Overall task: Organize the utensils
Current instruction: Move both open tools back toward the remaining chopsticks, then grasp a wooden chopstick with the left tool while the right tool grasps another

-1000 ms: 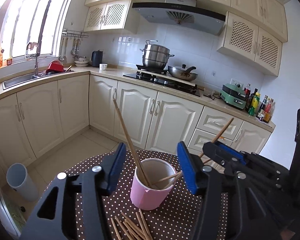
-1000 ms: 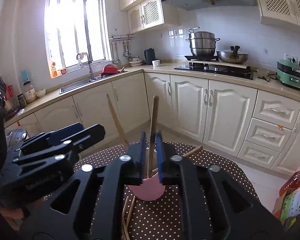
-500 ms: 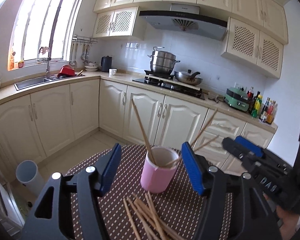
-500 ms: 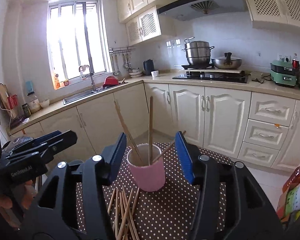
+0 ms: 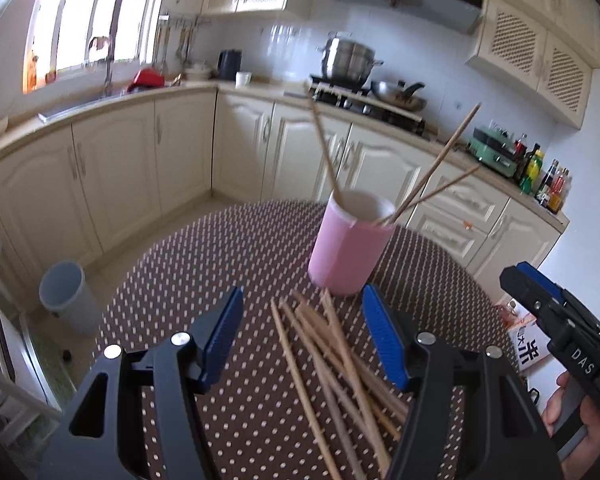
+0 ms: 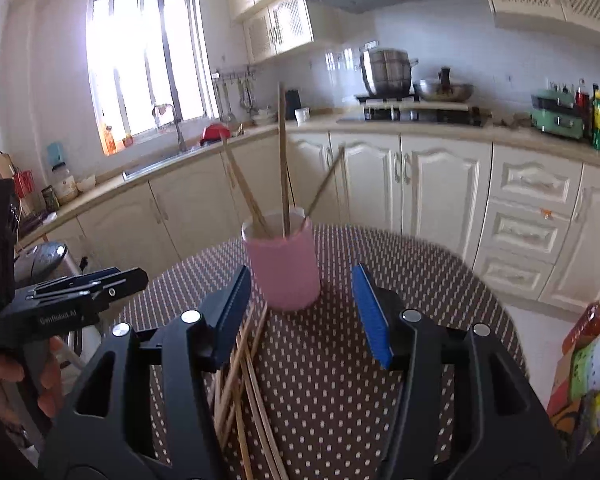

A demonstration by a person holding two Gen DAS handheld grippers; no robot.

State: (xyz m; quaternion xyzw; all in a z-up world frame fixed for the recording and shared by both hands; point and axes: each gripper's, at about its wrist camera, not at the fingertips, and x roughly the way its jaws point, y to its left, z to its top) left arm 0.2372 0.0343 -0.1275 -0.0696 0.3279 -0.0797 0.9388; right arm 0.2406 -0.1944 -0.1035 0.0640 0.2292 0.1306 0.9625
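Centrally, a pink cup [image 5: 350, 246] stands upright on a round table [image 5: 204, 264] with a brown polka-dot cloth, three wooden chopsticks [image 5: 440, 164] leaning out of its mouth at different angles. Loose chopsticks [image 5: 332, 360] lie in a crossed heap on the cloth at the cup's six o'clock, just beside its base. The left gripper [image 5: 304, 340] hangs over that heap, its blue-padded jaws spread wide with several sticks lying under the gap, none pinched. The right gripper [image 6: 304, 312] faces the cup from the near side; its jaws have just been opening and now stand well apart, nothing between the pads, the heap showing past its left finger at about seven o'clock. In the left wrist view the right gripper appears at four o'clock, gripped by a hand [image 5: 580, 420]. Beyond the table run cream kitchen cabinets [image 5: 172, 148], a stove with a steel stockpot [image 5: 348, 60] and a wok [image 5: 398, 94] at twelve o'clock, a sink [image 6: 156, 164] under a bright window [image 6: 144, 52], and a grey bin [image 5: 66, 296] on the floor at nine o'clock.
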